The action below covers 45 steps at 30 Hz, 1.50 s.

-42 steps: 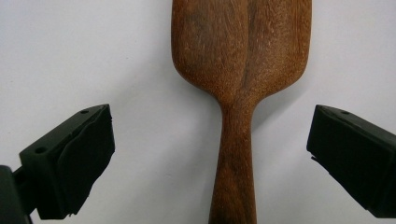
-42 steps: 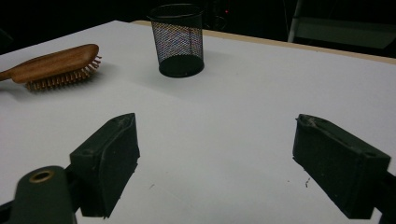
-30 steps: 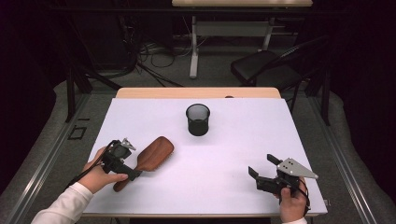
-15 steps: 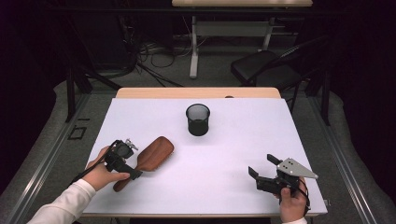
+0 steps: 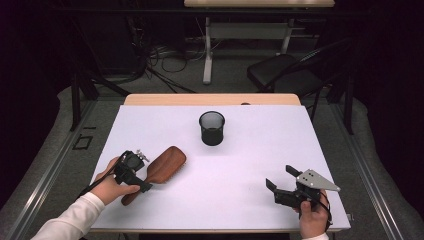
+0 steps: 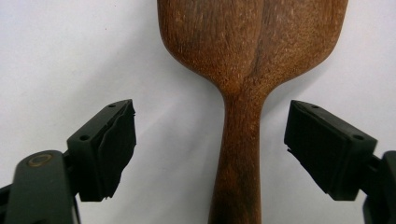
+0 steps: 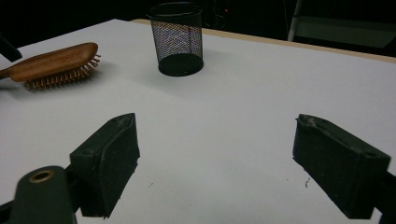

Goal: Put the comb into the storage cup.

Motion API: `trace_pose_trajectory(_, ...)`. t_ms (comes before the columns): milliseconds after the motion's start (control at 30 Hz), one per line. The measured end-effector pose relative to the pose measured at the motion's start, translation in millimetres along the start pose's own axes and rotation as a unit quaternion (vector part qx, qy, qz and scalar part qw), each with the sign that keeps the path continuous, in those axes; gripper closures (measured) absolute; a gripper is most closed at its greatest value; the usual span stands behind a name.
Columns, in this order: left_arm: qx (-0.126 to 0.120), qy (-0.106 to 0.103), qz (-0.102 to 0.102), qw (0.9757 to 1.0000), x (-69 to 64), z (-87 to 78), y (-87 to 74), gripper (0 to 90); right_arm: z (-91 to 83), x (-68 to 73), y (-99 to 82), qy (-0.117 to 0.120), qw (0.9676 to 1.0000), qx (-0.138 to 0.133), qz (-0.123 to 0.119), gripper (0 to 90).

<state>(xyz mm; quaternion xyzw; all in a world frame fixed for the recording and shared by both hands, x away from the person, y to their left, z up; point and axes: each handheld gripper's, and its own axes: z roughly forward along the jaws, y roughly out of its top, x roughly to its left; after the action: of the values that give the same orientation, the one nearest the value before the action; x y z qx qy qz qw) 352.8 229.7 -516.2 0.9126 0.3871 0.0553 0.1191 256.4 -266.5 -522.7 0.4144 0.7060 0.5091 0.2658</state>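
The left gripper (image 6: 210, 140) straddles the handle of the brown wooden hairbrush (image 6: 247, 70) lying bristles-down on the white table (image 5: 240, 170); its jaws have just been closing, neither pad touching yet. The right gripper (image 7: 215, 163) gapes over bare tabletop. The brush's handle end is cut off in the left gripper view.

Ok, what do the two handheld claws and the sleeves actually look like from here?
Both are black two-jaw tools. The left claw has flat black pads, the near one ragged at its edge, a brass-coloured rivet at the jaw base, and a thin dark cable trailing toward the table edge. The right claw carries a grey three-cornered plate with small holes. The left sleeve is white.
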Motion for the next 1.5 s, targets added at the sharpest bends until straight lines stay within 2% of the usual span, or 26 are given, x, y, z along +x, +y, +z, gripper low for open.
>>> trace_pose_trajectory(333,0.003,0.001,0.009,1.0000,-3.0,2.0,4.1,21.4,-0.1,-0.1,0.0,0.000,1.0000,0.001,0.000,13.8)
trace_pose_trajectory(633,0.015,0.004,0.026,0.9995,-8.0,4.2,6.2,36.0,0.4,0.2,-0.2,0.001,1.0000,0.000,-0.002,13.8)
trace_pose_trajectory(700,0.014,0.002,0.028,0.9995,-8.3,4.2,6.5,42.5,0.6,0.4,-0.3,0.002,1.0000,0.000,-0.001,13.8)
trace_pose_trajectory(767,0.017,0.001,0.030,0.9994,-8.4,4.4,6.9,42.8,0.6,0.4,-0.3,0.002,1.0000,0.000,-0.001,13.7)
trace_pose_trajectory(933,0.020,-0.005,0.028,0.9994,-9.3,6.4,7.0,44.9,0.8,0.5,-0.4,0.002,1.0000,0.001,0.000,13.8)
trace_pose_trajectory(1033,0.021,-0.001,0.018,0.9996,-7.9,7.0,6.9,44.6,0.9,0.5,-0.5,0.002,1.0000,0.001,0.000,13.8)
trace_pose_trajectory(1100,0.021,-0.006,0.016,0.9996,-7.1,7.6,6.9,45.4,0.9,0.6,-0.5,0.003,1.0000,0.000,0.000,13.7)
trace_pose_trajectory(1233,0.029,-0.011,0.009,0.9995,-7.4,9.4,7.8,50.9,0.9,0.3,-0.6,0.003,1.0000,0.001,0.000,13.8)
trace_pose_trajectory(1333,0.040,-0.004,0.018,0.9990,-9.5,9.7,10.2,55.4,1.1,0.5,-0.7,0.004,1.0000,0.003,0.000,13.8)
trace_pose_trajectory(1500,0.049,-0.005,0.009,0.9987,-10.7,10.2,12.1,60.8,1.2,0.3,-0.9,0.005,1.0000,0.002,0.001,13.8)
